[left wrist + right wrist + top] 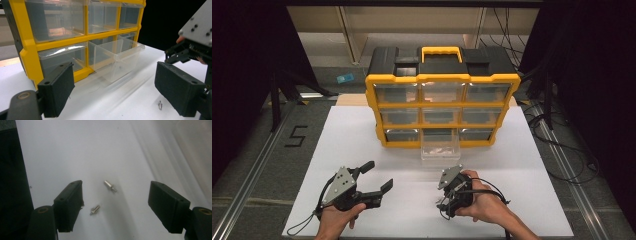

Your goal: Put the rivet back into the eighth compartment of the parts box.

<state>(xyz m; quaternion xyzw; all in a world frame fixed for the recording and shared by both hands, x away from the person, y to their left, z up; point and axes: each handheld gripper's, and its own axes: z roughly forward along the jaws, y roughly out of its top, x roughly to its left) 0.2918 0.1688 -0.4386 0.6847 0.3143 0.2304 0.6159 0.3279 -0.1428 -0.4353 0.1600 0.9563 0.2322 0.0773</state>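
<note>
Right gripper view looks down between the spread jaws of the right claw (115, 206), which pinch nothing. Two small metal pins (110, 186) (95, 209) lie on the white bench (75, 150) between them, the nearer one just beside one jaw. Left claw (377, 176) is spread too, empty, facing the pulled-out clear drawer (117, 58) of the yellow organizer (442, 107).

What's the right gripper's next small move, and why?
Probably lower a little further and centre on one pin. The right gripper hangs open over two small metal pins lying loose on the white table, neither touched; the pulled-out clear drawer waits nearby.
</note>
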